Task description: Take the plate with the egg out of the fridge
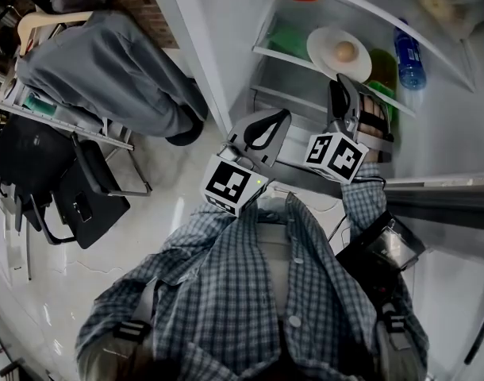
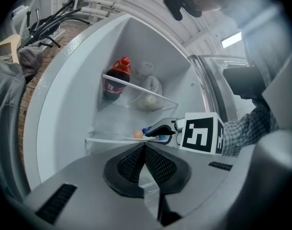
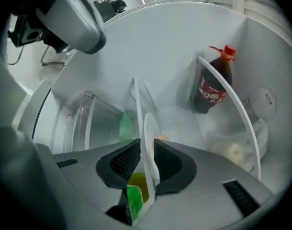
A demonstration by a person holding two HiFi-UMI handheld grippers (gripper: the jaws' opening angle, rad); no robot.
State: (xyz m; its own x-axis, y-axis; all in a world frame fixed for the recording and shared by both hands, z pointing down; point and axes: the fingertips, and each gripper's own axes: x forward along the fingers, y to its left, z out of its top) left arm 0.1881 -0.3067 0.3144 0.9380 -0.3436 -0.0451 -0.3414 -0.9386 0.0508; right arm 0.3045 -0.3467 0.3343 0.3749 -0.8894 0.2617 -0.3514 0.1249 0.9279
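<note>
Right gripper [image 3: 147, 150]: my jaws are spread and straddle the rim of the white plate [image 3: 150, 133], which sits on the fridge shelf [image 1: 282, 56]. The egg [image 3: 161, 139] is mostly hidden behind a jaw here (head view shows it whole, mid-plate). My left gripper [image 2: 145, 148] is pressed together, empty, outside the fridge. A cola bottle [image 3: 212, 85] shows plainly in the gripper views.

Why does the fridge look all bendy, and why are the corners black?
Left and right gripper views: wide lenses bend straight things, like the shelf rail, and darken the corners. Right gripper view: the plate is close, so blurry. Head view: dim, with shine on the floor.
</note>
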